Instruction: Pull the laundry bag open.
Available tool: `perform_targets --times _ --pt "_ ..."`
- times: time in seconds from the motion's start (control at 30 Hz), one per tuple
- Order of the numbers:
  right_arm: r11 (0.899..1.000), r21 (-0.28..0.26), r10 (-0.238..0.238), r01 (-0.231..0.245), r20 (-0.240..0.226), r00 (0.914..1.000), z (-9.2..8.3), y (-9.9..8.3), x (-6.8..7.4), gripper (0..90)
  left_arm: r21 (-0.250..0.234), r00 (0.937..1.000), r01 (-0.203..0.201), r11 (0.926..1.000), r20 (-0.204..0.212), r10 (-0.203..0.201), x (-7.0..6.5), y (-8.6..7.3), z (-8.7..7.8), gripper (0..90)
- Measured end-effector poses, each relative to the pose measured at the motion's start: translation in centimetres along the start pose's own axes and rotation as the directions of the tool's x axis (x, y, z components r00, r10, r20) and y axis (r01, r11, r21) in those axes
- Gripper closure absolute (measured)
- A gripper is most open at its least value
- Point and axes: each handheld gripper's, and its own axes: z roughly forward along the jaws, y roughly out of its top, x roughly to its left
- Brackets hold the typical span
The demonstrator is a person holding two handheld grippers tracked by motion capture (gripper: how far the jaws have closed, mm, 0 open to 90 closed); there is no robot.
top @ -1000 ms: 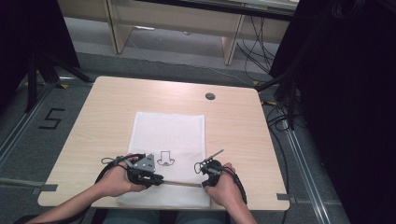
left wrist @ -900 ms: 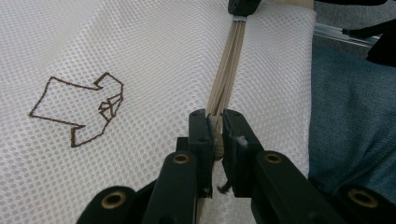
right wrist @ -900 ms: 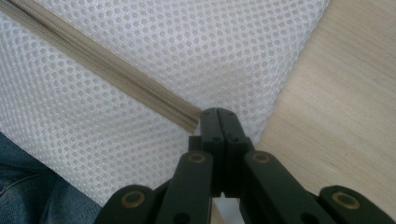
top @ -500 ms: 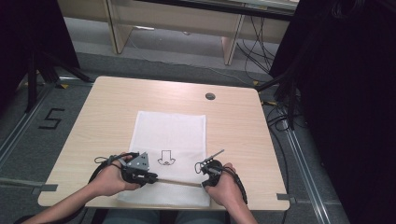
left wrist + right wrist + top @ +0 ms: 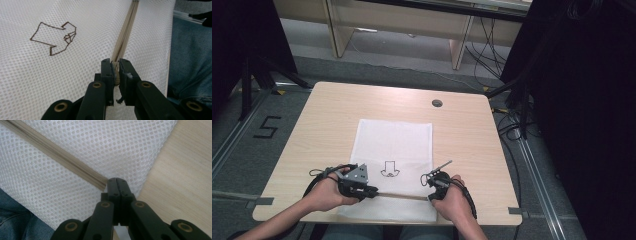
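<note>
Two grippers work the near edge of a white mesh bag (image 5: 394,150) lying flat on the table (image 5: 322,115): the left gripper (image 5: 115,72) has its jaws clamped on the bag's beige zipper (image 5: 126,32) at its left end. Between the grippers and a little farther off, the mesh bears a small brown outline drawing (image 5: 56,37), with no readable words. At the near right corner, the right gripper (image 5: 117,182) has its jaws pressed fully together at the zipper's right end, apparently pinching the bag's edge there.
</note>
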Motion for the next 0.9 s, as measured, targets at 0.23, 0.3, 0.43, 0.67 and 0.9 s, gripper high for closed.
perform_targets --times 0.23,0.3,0.43,0.67,0.9 --pt "1.0 0.006 0.011 -0.011 -0.004 0.9999 0.0 0.0 0.1 90.0 -0.022 0.9995 0.031 0.9993 0.008 -0.03 0.0 -0.6 -0.5 81.8" --pt "1.0 -0.002 0.002 -0.002 0.01 1.0 0.1 0.0 0.1 90.0 -0.019 0.9996 0.026 0.9995 0.007 -0.026 -0.1 -0.6 -0.5 81.8" --pt "1.0 0.001 0.012 -0.012 -0.001 0.9999 0.0 0.0 0.1 90.0 -0.014 0.9999 0.015 0.9998 0.0 -0.015 -0.1 -0.6 -0.7 81.8" --pt "1.0 -0.002 0.004 -0.004 0.01 0.9999 0.1 0.0 0.1 90.0 -0.015 0.9994 0.03 0.9995 -0.015 -0.03 0.2 -1.3 -1.6 81.8" --pt "1.0 -0.018 -0.024 0.024 0.016 0.9996 0.2 0.0 0.0 90.0 -0.034 0.9983 0.057 0.9978 -0.011 -0.058 0.2 -1.9 -2.3 81.8"
